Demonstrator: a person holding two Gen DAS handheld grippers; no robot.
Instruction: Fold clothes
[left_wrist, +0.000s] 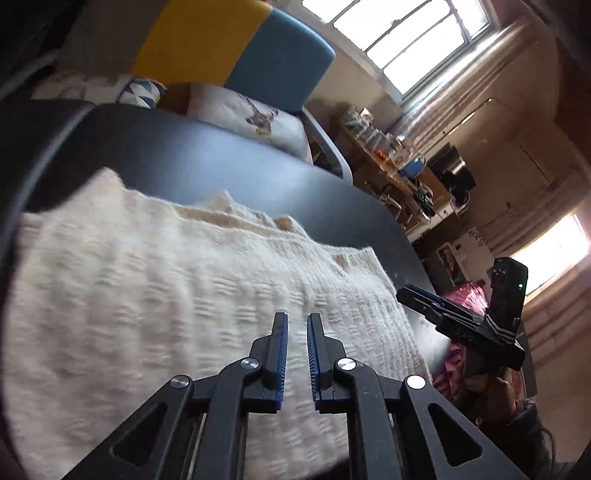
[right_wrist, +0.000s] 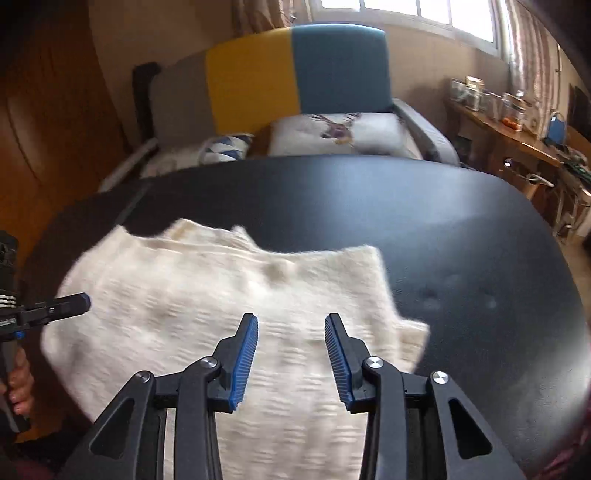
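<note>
Cream knitted garment (right_wrist: 229, 314): lies spread on the black counter (right_wrist: 461, 240), toward its near left part, far edge rumpled, one corner jutting right; blurred, so knit detail is unclear.

Left hand-held gripper (left_wrist: 296, 321): above the garment, jaws a narrow gap apart, nothing between the blue pads. In the right wrist view it enters from the left edge, gripped by a hand (right_wrist: 18, 384) cut off by the frame.

Right hand-held gripper (right_wrist: 291, 321): over the garment's near part, jaws moderately apart, empty. In the left wrist view it shows side-on at the counter's right edge.

Behind the counter: sofa (right_wrist: 295, 74) with grey, yellow and blue back panels; deer-print cushion (right_wrist: 336, 133); blue-triangle cushion (right_wrist: 225, 147).

Right of room: wooden side table (right_wrist: 509, 129) crowded with jars and small items, too small to identify. Bright window (left_wrist: 406, 33) with curtains. Pink cloth (left_wrist: 465, 295) beyond the counter, partly hidden by the right gripper.
</note>
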